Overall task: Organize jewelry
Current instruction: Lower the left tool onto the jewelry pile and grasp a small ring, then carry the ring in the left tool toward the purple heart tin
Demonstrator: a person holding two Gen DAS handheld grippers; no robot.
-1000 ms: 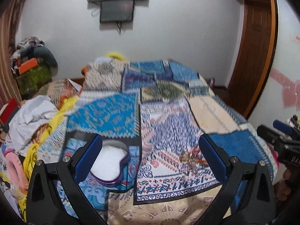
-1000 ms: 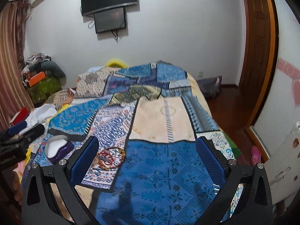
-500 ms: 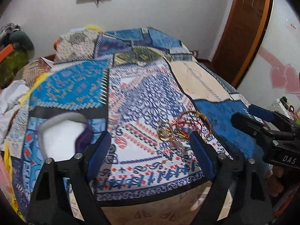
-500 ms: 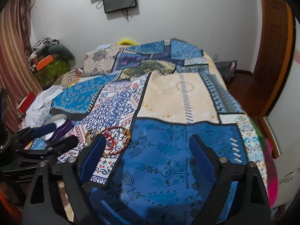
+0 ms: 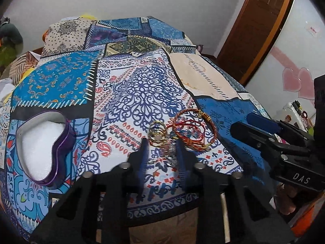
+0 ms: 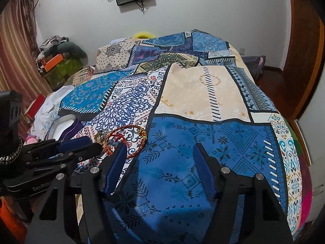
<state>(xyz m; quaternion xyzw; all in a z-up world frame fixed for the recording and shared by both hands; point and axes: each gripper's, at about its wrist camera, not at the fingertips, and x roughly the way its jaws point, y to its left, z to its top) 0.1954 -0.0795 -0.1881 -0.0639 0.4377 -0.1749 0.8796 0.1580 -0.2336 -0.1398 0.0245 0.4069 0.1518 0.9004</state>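
Jewelry: red-and-gold bangles (image 5: 194, 129) and gold rings (image 5: 157, 133), lying flat in a heap on the patchwork bed (image 5: 142, 89). Heart-shaped purple tin (image 5: 43, 146), open, point toward the foot. Left claw (image 5: 162, 152) narrowed around a blurred silvery piece; right claw (image 6: 160, 162) wide.

A: Soft, even indoor light, no hard glare; the white wall (image 6: 203, 10) reads bright

B: Shadows?

A: A dim patch on the quilt (image 6: 182, 203) just under the right claw (image 6: 160, 154)

B: Sharpness?

A: The left claw (image 5: 162, 148) is smeared with motion blur, and so is the silver jewelry (image 5: 169, 154) between its fingers. Heavy fisheye bending, black corners in both views
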